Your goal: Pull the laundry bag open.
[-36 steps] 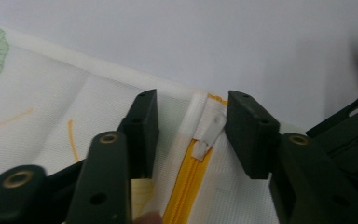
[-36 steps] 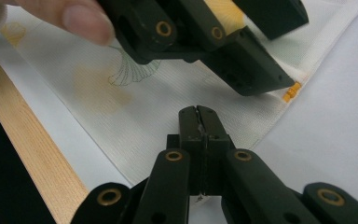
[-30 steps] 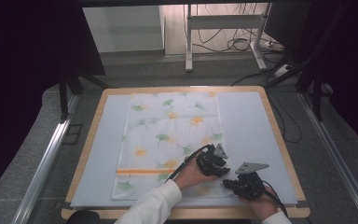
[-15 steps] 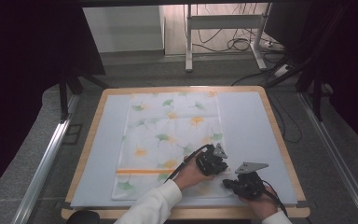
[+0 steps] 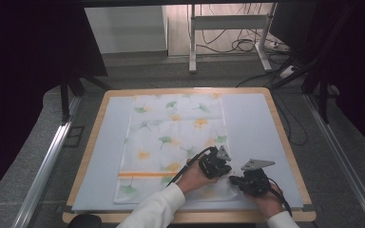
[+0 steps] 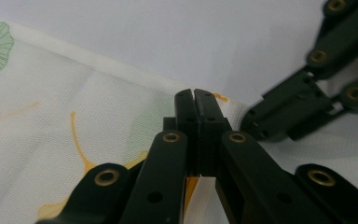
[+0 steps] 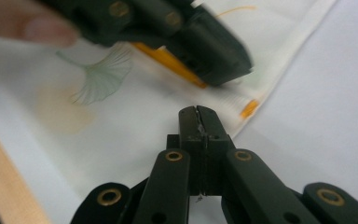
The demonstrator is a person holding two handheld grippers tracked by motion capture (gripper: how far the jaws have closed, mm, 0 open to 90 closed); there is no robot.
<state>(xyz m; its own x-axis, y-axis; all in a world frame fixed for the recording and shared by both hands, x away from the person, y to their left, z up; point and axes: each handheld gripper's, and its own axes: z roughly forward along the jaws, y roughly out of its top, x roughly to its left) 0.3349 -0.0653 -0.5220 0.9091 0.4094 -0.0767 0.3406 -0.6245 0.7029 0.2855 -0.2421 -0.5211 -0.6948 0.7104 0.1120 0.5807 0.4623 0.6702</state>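
A white cloth (image 5: 171, 137) printed with green and yellow ginkgo leaves lies spread on the pale mat (image 5: 252, 123). An orange stripe (image 5: 142, 174) crosses its near part. My left gripper (image 5: 227, 170) rests at the cloth's right edge by that stripe. Its jaws are shut (image 6: 194, 93), and a pucker of cloth (image 7: 230, 100) seems pinched under them. My right gripper (image 5: 233, 179) sits just beside it, tips almost touching the left one. Its jaws are shut (image 7: 198, 111) low over the cloth's edge, and I see no cloth between them.
The mat lies on a table with a wooden rim (image 5: 294, 156). Bare mat shows on both sides of the cloth. Beyond the table's far edge are a metal stand (image 5: 192, 42) and floor cables (image 5: 237, 45). A metal rail (image 5: 47, 161) runs along the left.
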